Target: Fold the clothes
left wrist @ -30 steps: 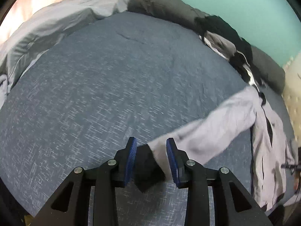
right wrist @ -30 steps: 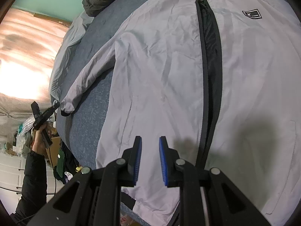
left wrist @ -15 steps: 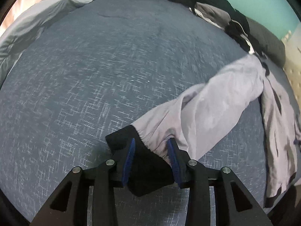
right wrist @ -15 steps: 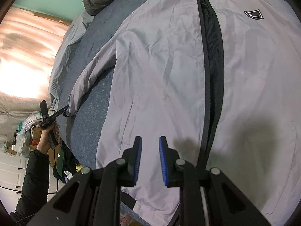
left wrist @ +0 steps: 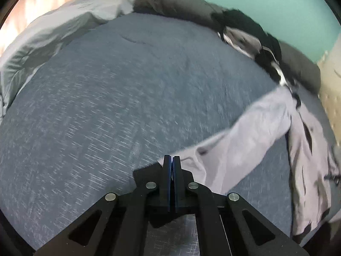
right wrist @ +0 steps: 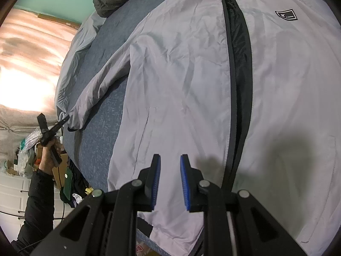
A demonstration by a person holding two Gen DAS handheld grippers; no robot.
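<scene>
On bed [right wrist: 100, 115] | jacket [right wrist: 181, 81] flat, front up | left gripper [left wrist: 171, 160] pinches sleeve cuff [left wrist: 147, 171] | right gripper [right wrist: 170, 166] spread, empty | step: sleeve fold, likely | next: carry cuff across chest.

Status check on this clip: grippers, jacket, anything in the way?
Left gripper shut on the sleeve cuff. Right gripper open, hovering over the jacket, which lies flat, front up. Clothes pile at the bed's far edge, clear of the jacket body.

Black hand-held gripper [right wrist: 169, 166] with blue pads, silver screws; black sleeve [right wrist: 38, 200].
</scene>
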